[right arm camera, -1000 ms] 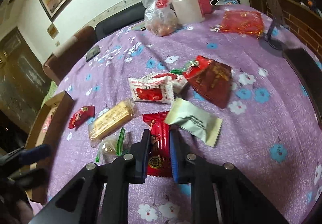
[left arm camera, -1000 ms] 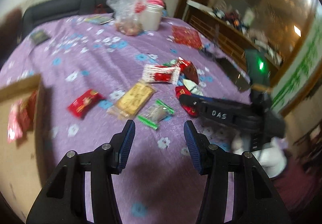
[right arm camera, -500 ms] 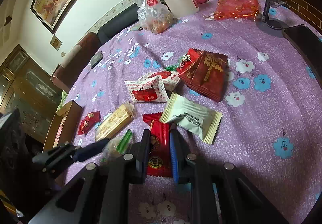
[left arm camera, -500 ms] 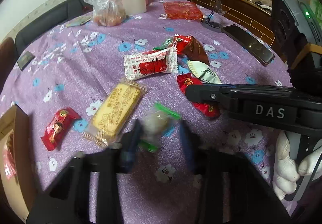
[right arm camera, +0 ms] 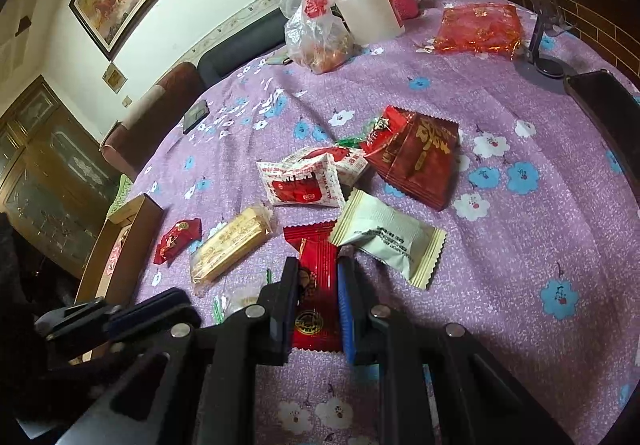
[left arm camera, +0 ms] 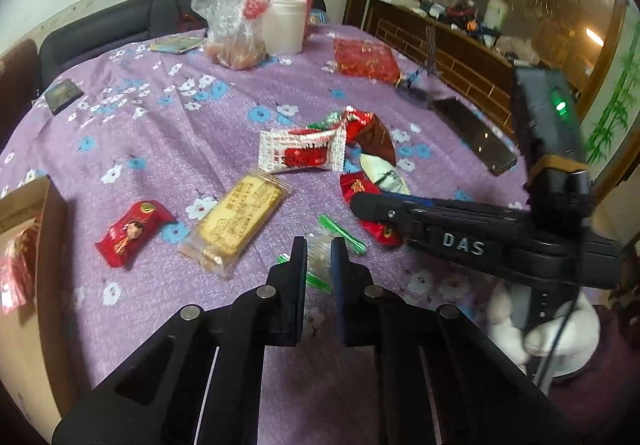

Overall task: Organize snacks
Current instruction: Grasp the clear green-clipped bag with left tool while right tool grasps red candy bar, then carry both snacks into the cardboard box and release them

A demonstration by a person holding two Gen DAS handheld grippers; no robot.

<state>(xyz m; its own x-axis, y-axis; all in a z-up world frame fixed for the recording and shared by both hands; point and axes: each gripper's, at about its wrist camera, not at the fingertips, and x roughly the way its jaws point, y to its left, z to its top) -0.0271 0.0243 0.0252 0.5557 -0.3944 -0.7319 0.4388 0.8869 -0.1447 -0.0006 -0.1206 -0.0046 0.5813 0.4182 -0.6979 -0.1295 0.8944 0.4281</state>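
Left tongs (left arm camera: 319, 251) closed on a clear candy wrapper with green twisted ends (left arm camera: 320, 245), low over the purple floral bench (left arm camera: 168, 133); right tongs (right arm camera: 318, 277) clamped on a red snack packet (right arm camera: 316, 277) lying on the cloth. Beyond lie a yellow biscuit bar (left arm camera: 236, 221), a pale green sachet (right arm camera: 386, 239) and a red-and-white packet (right arm camera: 302, 183). A cardboard box (right arm camera: 128, 245) sits at the left edge.

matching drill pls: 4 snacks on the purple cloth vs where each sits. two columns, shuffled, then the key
1. clear candy with green ends
2. long red packet
3. yellow biscuit bar
4. pale green packet

A. flat on the cloth, free of both grippers
B. between the left gripper pads
C. between the right gripper pads
D. overlapping the long red packet's far corner

Pairs: 1-B, 2-C, 3-A, 4-D
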